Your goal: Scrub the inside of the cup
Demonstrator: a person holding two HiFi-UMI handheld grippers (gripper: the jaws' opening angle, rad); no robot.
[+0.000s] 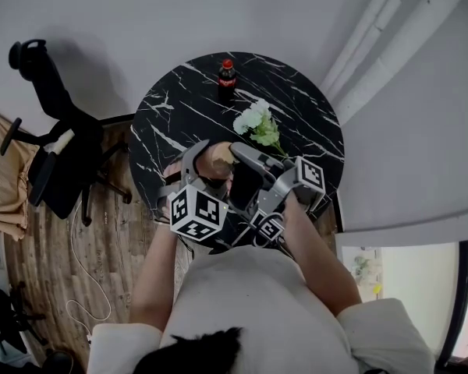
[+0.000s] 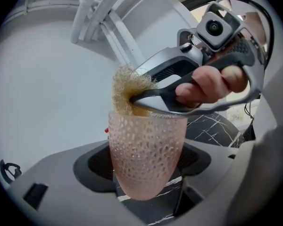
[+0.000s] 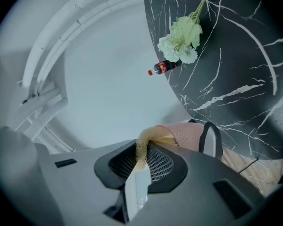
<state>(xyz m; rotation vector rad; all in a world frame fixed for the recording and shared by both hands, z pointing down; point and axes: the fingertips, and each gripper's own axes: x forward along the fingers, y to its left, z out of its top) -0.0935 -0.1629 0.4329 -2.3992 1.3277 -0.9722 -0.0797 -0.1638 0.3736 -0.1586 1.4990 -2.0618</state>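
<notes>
Midway through the scrubbing step, by the look of it. Clamped between the pads of the left tool: a pink dimpled cup, raised off the black marble counter, mouth facing the other hand. Pinched tight in the right tool: a wad of golden mesh scrubber, with almost no gap between the pads beyond the wad itself. Sits at the cup's rim, partly over the lip and partly inside; cannot tell how deep, with the rest hidden by the cup wall. Seen from the head view: both tools close together in front of the chest, above the near edge of the counter. Farther back on the counter, well apart from the work: a sprig of white flowers and a small cola bottle, upright.

Next, probably: push the scrubber down past the rim and sweep round the inner wall, reaching for the bottom. Calls for a firm clamp on the cup so as not to let it twist or slip, and for a steady pinch on the mesh so as not to leave it behind inside. Worth rolling the cup against the stroke to cover the whole wall. Mind the taper toward the base, likely tight for the right tool's tips.
</notes>
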